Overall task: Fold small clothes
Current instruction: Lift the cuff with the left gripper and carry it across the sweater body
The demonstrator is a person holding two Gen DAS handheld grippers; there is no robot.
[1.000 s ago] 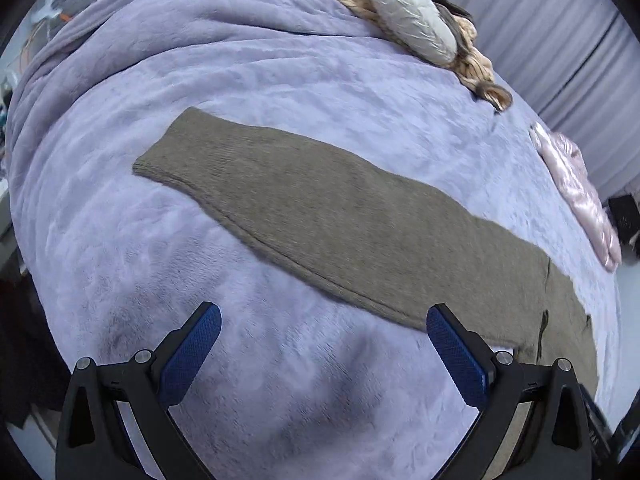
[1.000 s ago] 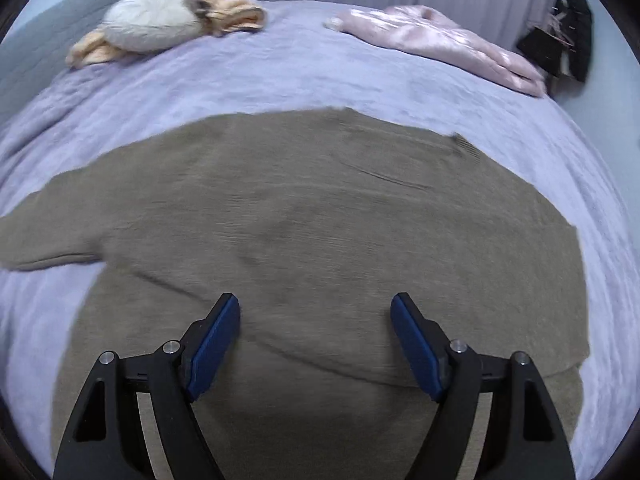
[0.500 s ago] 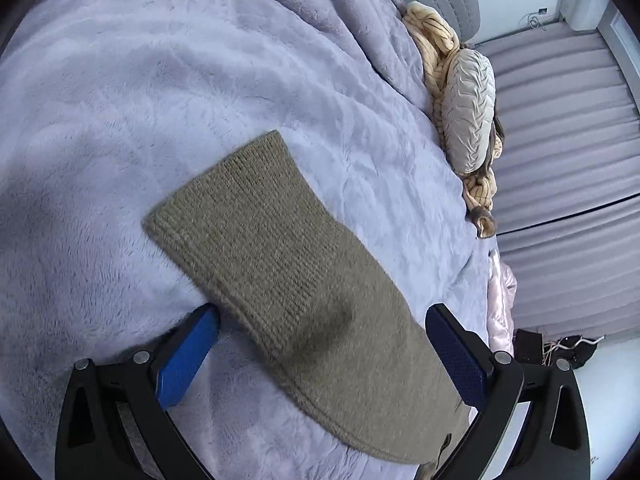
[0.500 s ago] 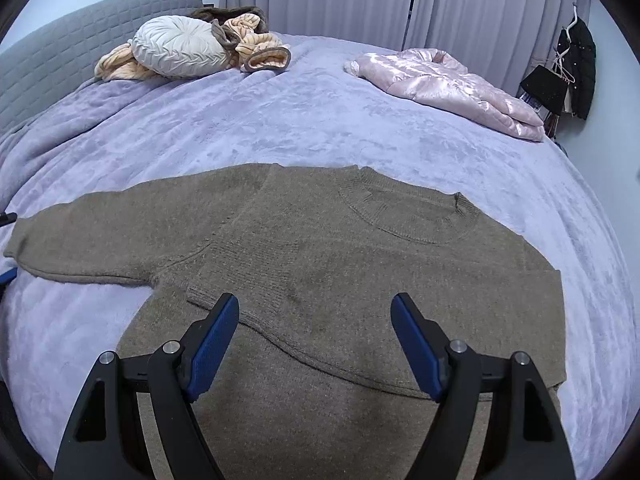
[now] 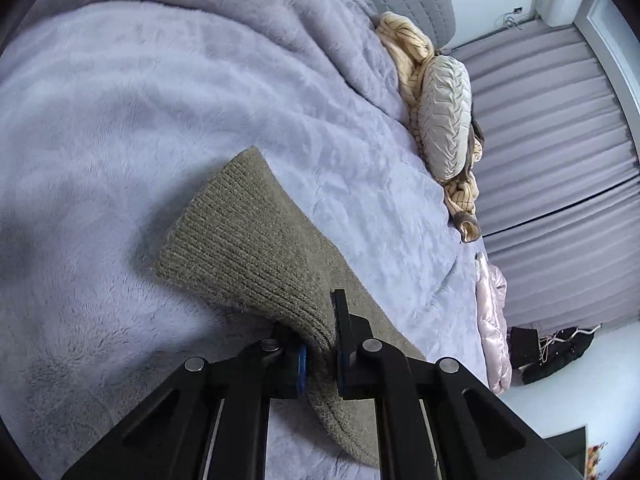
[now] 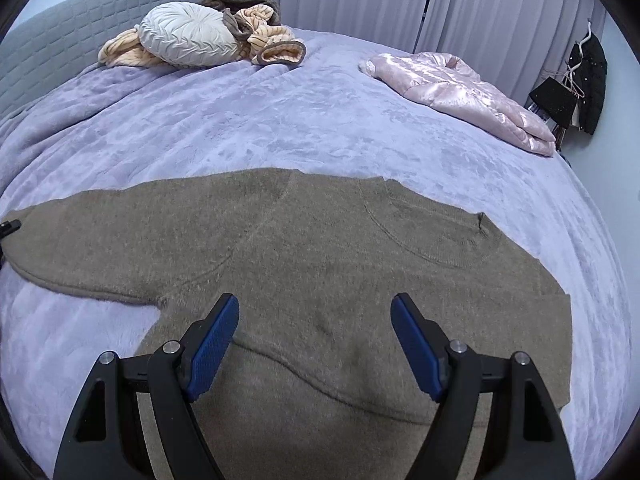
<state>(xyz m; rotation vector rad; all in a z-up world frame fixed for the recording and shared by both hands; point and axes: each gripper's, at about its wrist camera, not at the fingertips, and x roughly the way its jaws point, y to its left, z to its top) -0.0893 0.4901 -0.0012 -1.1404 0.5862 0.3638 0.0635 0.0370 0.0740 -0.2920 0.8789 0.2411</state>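
The sweater [image 6: 320, 264] lies flat on the blanket [image 6: 280, 120] straight ahead of the right tongs [image 6: 316, 340], its near hem running out of sight beneath them. Its right sleeve is folded in across the chest; the left sleeve [image 5: 256, 248] stretches away to the left, where only a dark tip of the other tool shows at the picture's edge. In the left wrist view the sweater's body is cut off at the lower right, and the pinched edge of the cuff is hidden between the fingers.

Half a second ago the left tongs [image 5: 320, 354] stood wide apart around the cuff; they have now closed and are clamped on its ribbed edge, which puckers upward. The right tongs remain spread apart, above the knit, and have moved nearer to it.

The sweater is an olive-brown, fuzzy knit with a ribbed cuff and round neckline. The blanket is plush lilac fleece. Far ahead of the right tongs sit a round pleated cushion [image 6: 188, 36] on striped tan clothing [image 6: 272, 40], and to the right a shiny pink quilted jacket [image 6: 460, 92].
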